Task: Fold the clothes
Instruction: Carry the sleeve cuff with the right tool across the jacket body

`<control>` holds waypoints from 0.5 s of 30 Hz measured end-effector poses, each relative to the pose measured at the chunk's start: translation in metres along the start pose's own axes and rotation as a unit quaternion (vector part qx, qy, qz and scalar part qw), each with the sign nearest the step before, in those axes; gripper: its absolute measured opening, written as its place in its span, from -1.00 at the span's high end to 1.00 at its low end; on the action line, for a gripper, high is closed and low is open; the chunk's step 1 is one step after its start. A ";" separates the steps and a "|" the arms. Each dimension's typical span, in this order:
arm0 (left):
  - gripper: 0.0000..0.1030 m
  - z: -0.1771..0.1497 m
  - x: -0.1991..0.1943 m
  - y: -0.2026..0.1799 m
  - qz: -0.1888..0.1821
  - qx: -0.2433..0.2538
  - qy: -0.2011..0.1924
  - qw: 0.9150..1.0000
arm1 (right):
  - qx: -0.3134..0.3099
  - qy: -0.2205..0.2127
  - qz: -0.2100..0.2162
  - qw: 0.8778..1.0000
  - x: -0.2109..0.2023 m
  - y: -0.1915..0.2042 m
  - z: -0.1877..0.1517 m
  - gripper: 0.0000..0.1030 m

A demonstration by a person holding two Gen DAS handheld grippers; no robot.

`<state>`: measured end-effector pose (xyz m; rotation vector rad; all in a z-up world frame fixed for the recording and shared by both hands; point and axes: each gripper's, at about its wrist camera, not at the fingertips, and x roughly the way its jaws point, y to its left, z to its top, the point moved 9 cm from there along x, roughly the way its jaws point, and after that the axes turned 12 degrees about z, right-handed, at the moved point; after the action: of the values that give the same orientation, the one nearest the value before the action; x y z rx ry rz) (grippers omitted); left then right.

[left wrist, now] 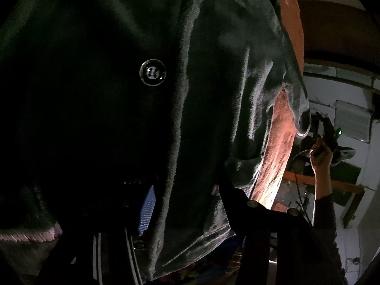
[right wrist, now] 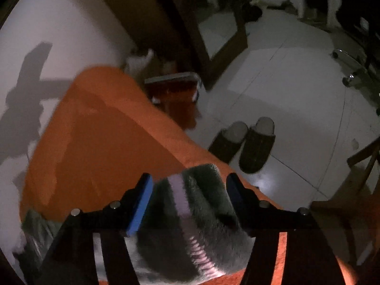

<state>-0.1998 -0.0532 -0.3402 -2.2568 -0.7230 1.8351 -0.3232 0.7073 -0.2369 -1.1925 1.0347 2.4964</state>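
A dark green fleece garment [left wrist: 213,76] with round buttons [left wrist: 152,72] fills the left wrist view. My left gripper [left wrist: 187,197] is shut on a thick fold of it near the front placket. Its blue pad [left wrist: 147,210] shows on the left. The garment's sleeve runs right to my right gripper [left wrist: 315,128], which a hand [left wrist: 320,156] holds. In the right wrist view the sleeve cuff [right wrist: 190,204], green with a pink stripe, lies on the orange bedspread [right wrist: 95,130]. My right gripper [right wrist: 188,185] is open around the cuff, with small gaps at both pads.
A pair of dark slippers [right wrist: 244,142] stands on the pale tiled floor [right wrist: 296,95] beside the bed. A red stool-like thing [right wrist: 175,90] and a wood-framed mirror [right wrist: 220,30] stand beyond. A wooden chair [right wrist: 363,163] is at the right. A white wall [right wrist: 59,23] is at the left.
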 end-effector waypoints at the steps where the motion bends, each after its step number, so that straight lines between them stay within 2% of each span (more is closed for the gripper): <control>1: -0.03 0.000 -0.001 0.000 0.000 0.001 0.000 1.000 | 0.003 -0.004 0.004 1.000 -0.004 0.002 -0.001 -0.24; 3: -0.03 0.000 0.000 -0.001 0.001 0.003 -0.001 1.000 | 0.007 -0.005 0.026 1.000 -0.017 0.009 -0.006 -0.24; 7: -0.03 0.001 0.003 -0.003 0.004 0.001 -0.002 1.000 | -0.007 0.012 0.100 0.995 -0.035 0.047 -0.039 -0.24; 10: -0.03 0.000 0.000 -0.006 0.002 0.004 -0.007 1.000 | -0.071 0.072 0.140 0.985 -0.025 0.083 -0.084 -0.24; 11: -0.03 0.000 0.000 -0.008 0.004 0.006 -0.010 1.000 | -0.100 0.094 0.127 0.982 -0.015 0.088 -0.098 -0.21; 13: -0.03 0.000 0.001 -0.010 0.005 0.007 -0.011 1.000 | -0.126 0.126 0.079 0.981 0.008 0.079 -0.109 0.38; 14: -0.03 0.000 0.002 -0.009 0.005 0.005 -0.010 1.000 | -0.133 0.138 0.051 0.980 0.019 0.071 -0.110 0.92; 15: -0.03 -0.001 0.003 -0.008 0.005 0.002 -0.009 1.000 | -0.128 0.134 0.013 0.983 0.027 0.054 -0.101 1.00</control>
<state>-0.2009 -0.0451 -0.3392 -2.2489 -0.7120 1.8617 -0.3031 0.5970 -0.2729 -1.6352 0.8027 2.6005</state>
